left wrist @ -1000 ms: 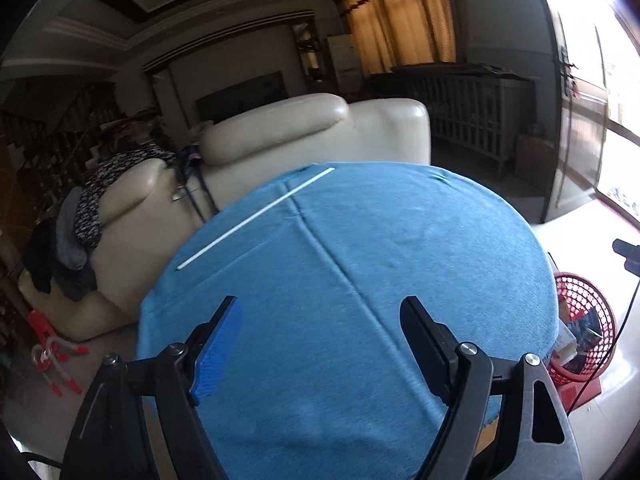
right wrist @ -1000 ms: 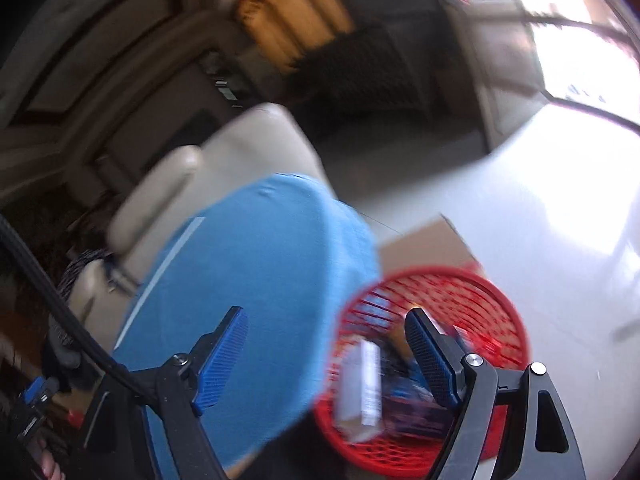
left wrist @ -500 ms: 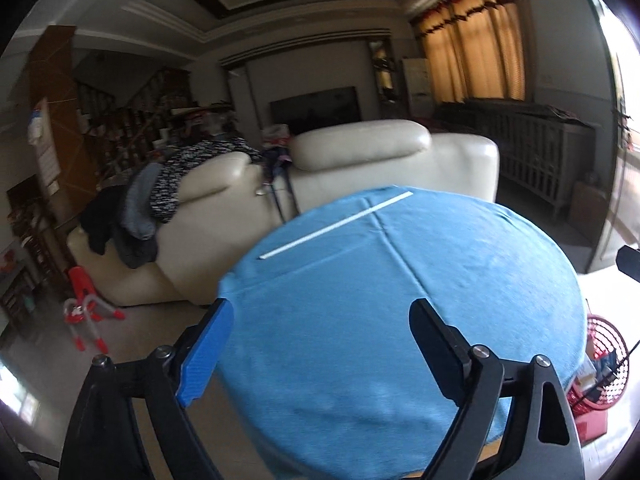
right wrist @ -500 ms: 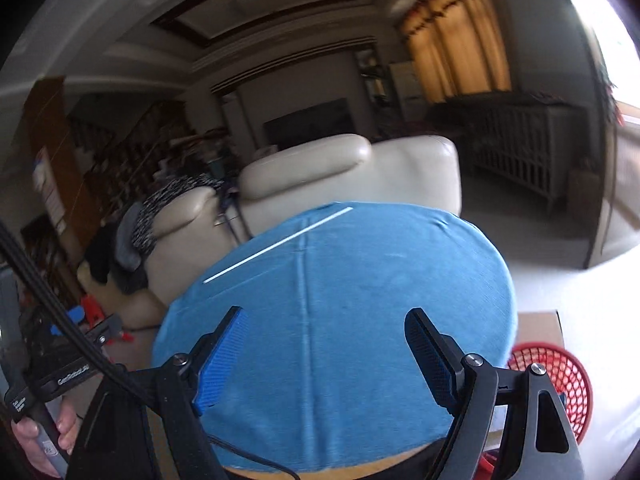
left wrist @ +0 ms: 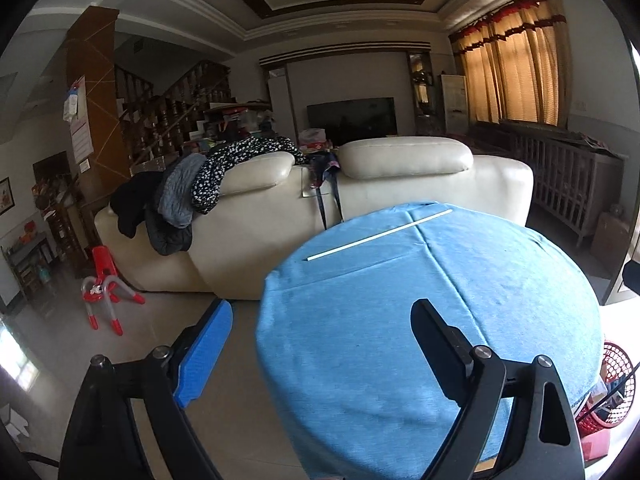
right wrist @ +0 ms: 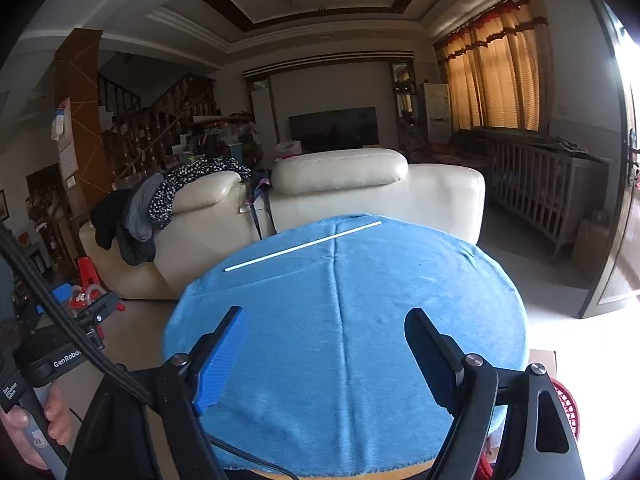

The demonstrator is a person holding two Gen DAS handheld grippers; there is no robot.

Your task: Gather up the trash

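Note:
A round table with a blue cloth fills the lower middle of both views. A thin white stick lies across its far side. A red mesh basket with trash in it stands on the floor at the table's right; only its rim shows in the right wrist view. My left gripper is open and empty over the table's near left edge. My right gripper is open and empty over the near side.
A cream sofa with clothes draped on it stands behind the table. A red toy lies on the floor at left. A wooden crib stands at right. The left gripper's handle shows in the right wrist view.
Both grippers have pulled back and tilted up from the table and basket. The right one swung left away from the basket. Both stayed open and empty.

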